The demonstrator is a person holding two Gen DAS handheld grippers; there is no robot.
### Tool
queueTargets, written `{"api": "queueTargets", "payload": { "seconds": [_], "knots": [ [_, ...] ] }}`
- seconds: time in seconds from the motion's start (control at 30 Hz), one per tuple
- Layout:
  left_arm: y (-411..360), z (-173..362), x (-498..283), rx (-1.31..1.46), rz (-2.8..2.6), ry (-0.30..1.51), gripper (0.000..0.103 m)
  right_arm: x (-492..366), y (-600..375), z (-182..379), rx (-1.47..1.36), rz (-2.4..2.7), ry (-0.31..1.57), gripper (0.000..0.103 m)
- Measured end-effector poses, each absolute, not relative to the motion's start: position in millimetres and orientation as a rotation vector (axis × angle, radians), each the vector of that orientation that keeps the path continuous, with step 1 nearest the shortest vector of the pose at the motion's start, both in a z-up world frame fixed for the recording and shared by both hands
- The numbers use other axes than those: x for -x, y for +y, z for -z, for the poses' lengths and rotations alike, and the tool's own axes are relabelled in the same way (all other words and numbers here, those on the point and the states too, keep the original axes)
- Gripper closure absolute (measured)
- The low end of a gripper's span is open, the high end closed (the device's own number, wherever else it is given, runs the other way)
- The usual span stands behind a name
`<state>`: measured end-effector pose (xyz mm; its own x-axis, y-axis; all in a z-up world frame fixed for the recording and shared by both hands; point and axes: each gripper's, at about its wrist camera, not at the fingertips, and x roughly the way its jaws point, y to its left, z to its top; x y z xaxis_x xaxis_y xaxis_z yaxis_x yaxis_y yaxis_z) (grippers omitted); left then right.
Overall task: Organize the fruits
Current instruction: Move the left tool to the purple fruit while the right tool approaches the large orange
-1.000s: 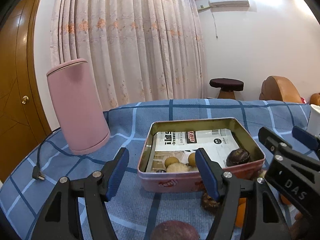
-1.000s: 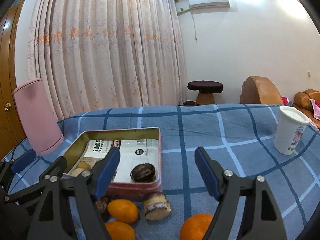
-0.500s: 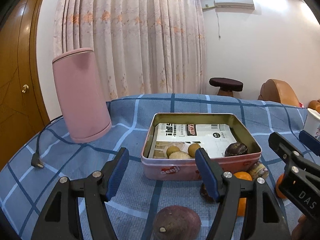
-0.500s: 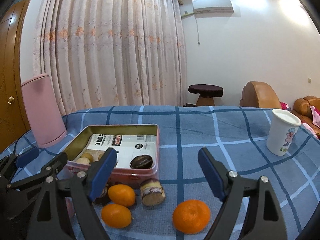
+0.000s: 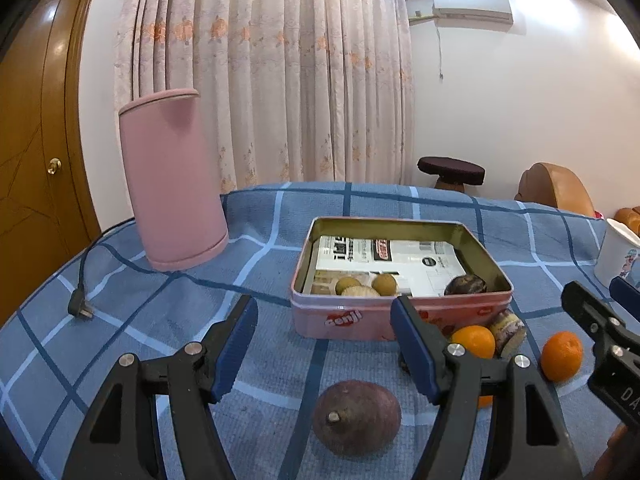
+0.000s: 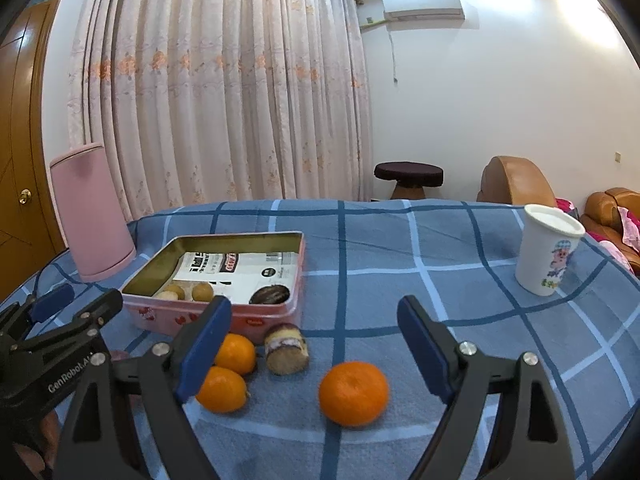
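Observation:
A pink tin box (image 5: 344,322) (image 6: 160,316) sits on the blue checked cloth, holding a white packet, small yellow-brown fruits (image 5: 384,283) and a dark fruit (image 5: 466,285) (image 6: 270,295). A brown-purple fruit (image 5: 356,416) lies just ahead of my open, empty left gripper (image 5: 324,344). My open, empty right gripper (image 6: 314,344) hovers over an orange (image 6: 354,394) (image 5: 562,356). Two more oranges (image 6: 236,354) (image 6: 220,390) and a small cake roll (image 6: 286,350) (image 5: 508,328) lie in front of the tin.
A tall pink cylinder (image 5: 170,184) (image 6: 92,212) stands at the back left, with a black cable and plug (image 5: 78,308) beside it. A white paper cup (image 6: 548,250) stands at the right. A stool and brown sofa are beyond the table.
Both grippers have pulled back from the tin and risen. The brown-purple fruit and the oranges have come into fuller view. Both jaws stay open.

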<state>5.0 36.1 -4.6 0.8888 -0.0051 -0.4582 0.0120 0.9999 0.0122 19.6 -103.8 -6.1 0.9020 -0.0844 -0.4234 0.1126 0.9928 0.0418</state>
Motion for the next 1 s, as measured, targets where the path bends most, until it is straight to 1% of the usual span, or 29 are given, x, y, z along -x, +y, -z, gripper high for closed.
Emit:
{"api": "queueTargets", "payload": {
  "seconds": [0.3,0.57,0.7,1.0],
  "knots": [
    [53.5,7.3,11.0,0.054,0.030,0.502,0.032,-3.9,-130.2,7.4,-0.108,0.148,0.462,0.016],
    [87.6,20.3,23.2,0.152,0.083,0.612,0.032,5.8,-161.6,14.3,-0.189,0.144,0.537,0.016],
    [97.5,24.0,29.8,0.145,0.090,0.647,0.032,6.4,-168.4,19.7,-0.215,0.113,0.586,0.016],
    [83.8,24.1,28.3,0.129,0.196,0.689,0.032,-0.4,-171.2,30.5,-0.231,0.056,0.677,0.016]
  ]
}}
